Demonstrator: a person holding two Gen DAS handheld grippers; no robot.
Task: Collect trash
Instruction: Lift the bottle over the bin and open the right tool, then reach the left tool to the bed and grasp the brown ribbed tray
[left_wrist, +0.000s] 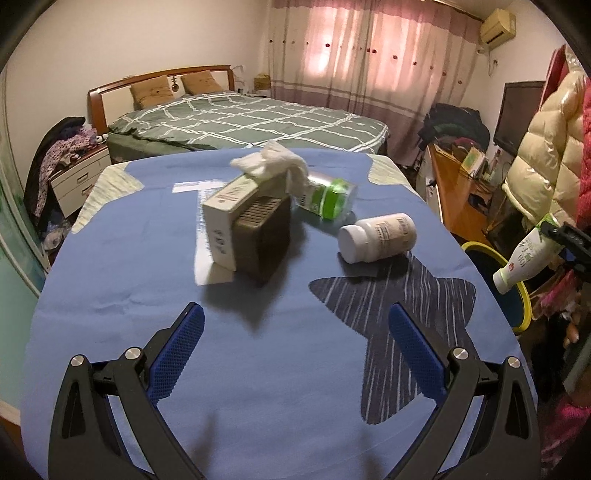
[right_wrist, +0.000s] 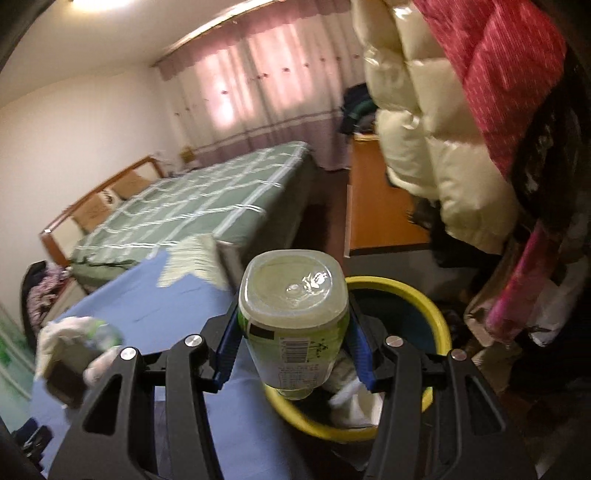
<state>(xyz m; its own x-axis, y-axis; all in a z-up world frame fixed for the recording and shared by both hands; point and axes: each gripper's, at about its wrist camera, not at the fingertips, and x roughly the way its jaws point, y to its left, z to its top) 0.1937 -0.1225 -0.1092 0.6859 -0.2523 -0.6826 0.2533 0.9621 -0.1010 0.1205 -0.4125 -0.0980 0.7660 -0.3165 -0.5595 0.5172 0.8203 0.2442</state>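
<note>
My right gripper (right_wrist: 293, 334) is shut on a pale green plastic bottle (right_wrist: 295, 332), held cap down above the yellow-rimmed bin (right_wrist: 439, 314); bottle (left_wrist: 521, 258) and bin (left_wrist: 524, 299) also show in the left wrist view. My left gripper (left_wrist: 295, 347) is open and empty over the blue-covered table (left_wrist: 110, 280). Ahead of it lie a white box (left_wrist: 225, 221) against a dark box (left_wrist: 264, 240), a white crumpled tissue (left_wrist: 273, 162), a clear bottle with a green label (left_wrist: 328, 195) and a white pill bottle (left_wrist: 376, 236) on its side.
A bed (left_wrist: 251, 118) stands beyond the table. A wooden desk (left_wrist: 454, 192) and hanging coats (left_wrist: 543, 147) are at the right, close to the bin. White trash (right_wrist: 351, 402) lies inside the bin. A nightstand (left_wrist: 77, 177) is at the far left.
</note>
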